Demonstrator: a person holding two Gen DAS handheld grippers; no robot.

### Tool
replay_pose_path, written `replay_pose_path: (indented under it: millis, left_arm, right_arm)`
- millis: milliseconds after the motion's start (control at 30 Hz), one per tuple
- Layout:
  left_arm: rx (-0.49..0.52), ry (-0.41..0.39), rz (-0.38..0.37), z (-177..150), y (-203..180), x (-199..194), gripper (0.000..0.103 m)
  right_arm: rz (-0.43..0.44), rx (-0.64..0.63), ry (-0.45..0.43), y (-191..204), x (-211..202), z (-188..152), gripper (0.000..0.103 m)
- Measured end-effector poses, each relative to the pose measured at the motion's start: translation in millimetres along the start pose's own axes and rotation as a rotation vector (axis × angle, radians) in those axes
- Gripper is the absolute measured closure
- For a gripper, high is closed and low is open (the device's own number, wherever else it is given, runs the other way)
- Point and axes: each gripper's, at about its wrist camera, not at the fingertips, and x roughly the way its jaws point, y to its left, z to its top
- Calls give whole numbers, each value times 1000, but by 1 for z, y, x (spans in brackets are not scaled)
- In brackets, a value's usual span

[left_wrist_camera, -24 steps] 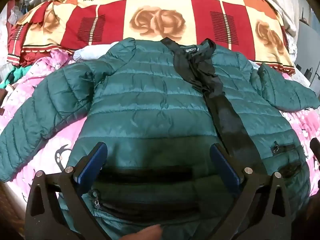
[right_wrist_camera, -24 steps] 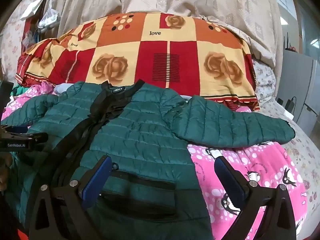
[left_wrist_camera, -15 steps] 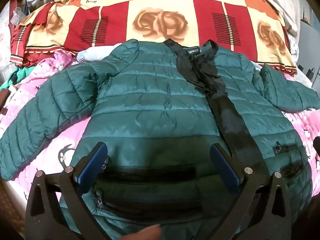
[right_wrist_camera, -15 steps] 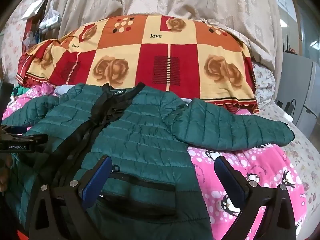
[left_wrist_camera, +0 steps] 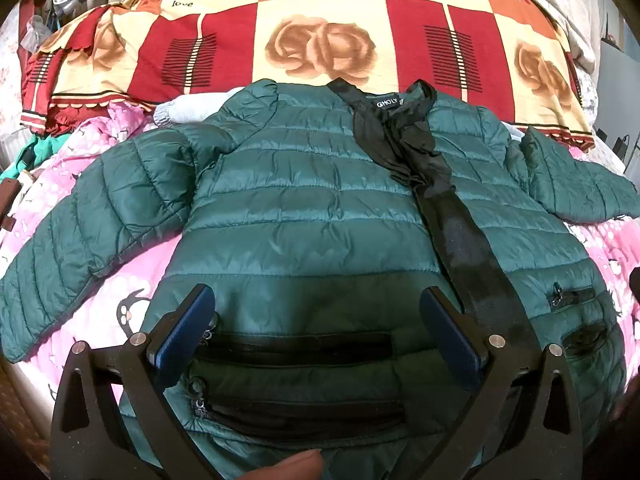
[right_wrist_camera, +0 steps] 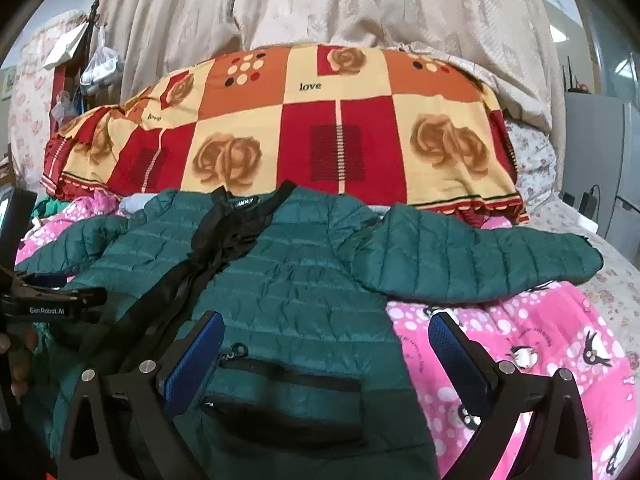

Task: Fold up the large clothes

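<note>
A dark green quilted jacket [left_wrist_camera: 304, 208] lies spread face up on a pink bedsheet [left_wrist_camera: 120, 280], collar away from me, black lining strip [left_wrist_camera: 452, 216] down its front. Its sleeves [left_wrist_camera: 80, 232] reach out to both sides; the right sleeve [right_wrist_camera: 472, 264] shows in the right wrist view. My left gripper [left_wrist_camera: 316, 320] is open and empty above the jacket's lower left pocket [left_wrist_camera: 296, 346]. My right gripper [right_wrist_camera: 324, 344] is open and empty above the jacket [right_wrist_camera: 288, 292] at its right hem edge. The left gripper's body [right_wrist_camera: 44, 304] shows at the right view's left edge.
A red, orange and cream rose-patterned quilt [left_wrist_camera: 320, 28] lies piled behind the jacket, also in the right wrist view [right_wrist_camera: 304, 128]. Beige curtains [right_wrist_camera: 320, 4] hang behind. A grey cabinet [right_wrist_camera: 600, 152] stands at the right. A fingertip [left_wrist_camera: 288, 466] shows at the bottom.
Both grippers have drawn back and tilted up a little, so the jacket sits lower in both views. Both stay open. The jacket has not moved.
</note>
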Motion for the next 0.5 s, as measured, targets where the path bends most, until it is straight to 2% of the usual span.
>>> replay_pose_path:
  millis: [67, 300, 500]
  left_arm:
    - [0, -1, 1, 0, -1, 1, 0]
    - [6, 4, 2, 1, -4, 6, 0]
    - [15, 4, 0, 1, -9, 6, 0]
  right_arm:
    - [1, -9, 10, 2, 1, 0, 1]
    - [-75, -23, 11, 0, 1, 1, 1]
    - [-95, -33, 3, -1, -2, 1, 1]
